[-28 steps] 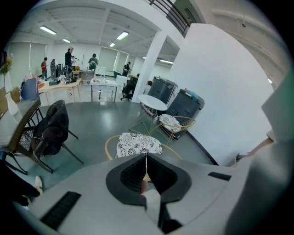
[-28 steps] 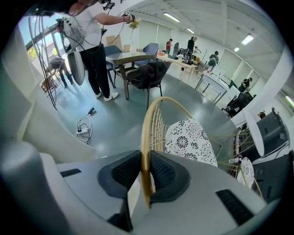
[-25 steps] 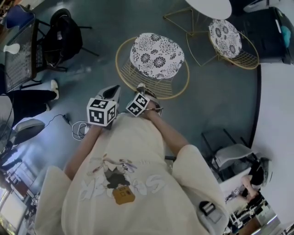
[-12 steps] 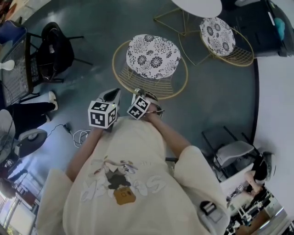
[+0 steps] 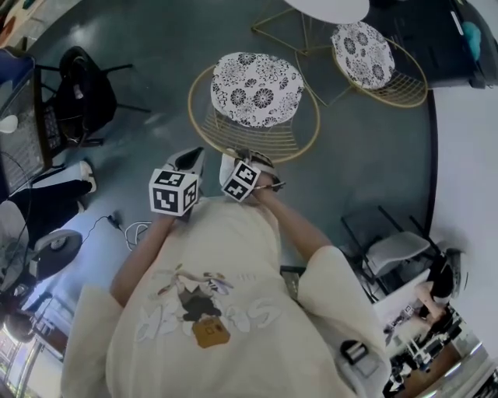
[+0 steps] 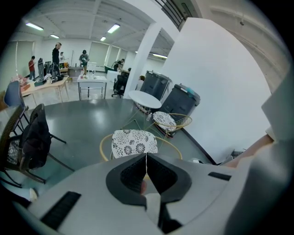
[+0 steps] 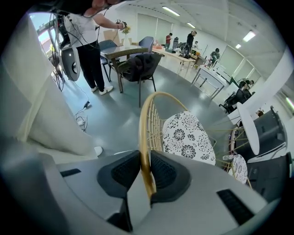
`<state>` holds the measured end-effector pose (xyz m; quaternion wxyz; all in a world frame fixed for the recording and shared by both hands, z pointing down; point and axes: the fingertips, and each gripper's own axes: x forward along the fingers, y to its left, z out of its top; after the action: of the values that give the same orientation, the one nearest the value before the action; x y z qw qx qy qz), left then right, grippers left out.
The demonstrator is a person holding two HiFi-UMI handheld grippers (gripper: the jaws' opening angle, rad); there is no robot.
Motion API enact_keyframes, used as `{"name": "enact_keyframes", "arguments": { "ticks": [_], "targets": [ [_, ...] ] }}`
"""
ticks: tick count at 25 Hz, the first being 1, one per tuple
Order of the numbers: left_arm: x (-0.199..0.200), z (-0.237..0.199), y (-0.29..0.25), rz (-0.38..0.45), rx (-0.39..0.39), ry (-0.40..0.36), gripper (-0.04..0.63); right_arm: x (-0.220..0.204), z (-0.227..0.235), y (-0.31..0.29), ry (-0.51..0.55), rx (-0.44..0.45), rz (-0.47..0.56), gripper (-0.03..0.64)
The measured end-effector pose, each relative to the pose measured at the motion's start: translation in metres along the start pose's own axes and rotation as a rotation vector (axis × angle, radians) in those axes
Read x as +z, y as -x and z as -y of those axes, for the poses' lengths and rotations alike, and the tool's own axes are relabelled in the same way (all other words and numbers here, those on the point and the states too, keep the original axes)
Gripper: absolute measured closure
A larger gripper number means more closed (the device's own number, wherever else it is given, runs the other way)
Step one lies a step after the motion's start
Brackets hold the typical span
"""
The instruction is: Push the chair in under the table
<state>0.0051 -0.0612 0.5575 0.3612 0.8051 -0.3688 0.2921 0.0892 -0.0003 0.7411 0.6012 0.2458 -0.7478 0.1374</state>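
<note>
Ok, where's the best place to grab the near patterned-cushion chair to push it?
The gold back rim, from above on the person's side: it is a thin, exposed hoop standing higher than the cushion, and the right gripper clamps it there.

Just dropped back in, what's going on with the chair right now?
A person holds a hand-held gripper in each hand. The right hand-held gripper is clamped on the back rim of the gold wire chair with the black-and-white floral cushion. The left hand-held gripper is closed and empty, just beside it. The chair stands short of the white round table, not yet under it. A second matching chair sits by that table.
</note>
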Motion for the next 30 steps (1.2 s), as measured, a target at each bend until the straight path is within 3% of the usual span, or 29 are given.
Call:
{"name": "enact_keyframes", "arguments": {
  "ticks": [9,30],
  "targets": [
    [0.009,0.001,-0.011,-0.013,-0.013,-0.008,0.584,-0.003,0.053,-0.004,-0.035,-0.048,-0.020,0.541],
    [0.013,0.003,-0.007,-0.002,0.011,0.007,0.584,0.017,0.118,-0.015,-0.130,-0.093,-0.027,0.534]
  ]
}}
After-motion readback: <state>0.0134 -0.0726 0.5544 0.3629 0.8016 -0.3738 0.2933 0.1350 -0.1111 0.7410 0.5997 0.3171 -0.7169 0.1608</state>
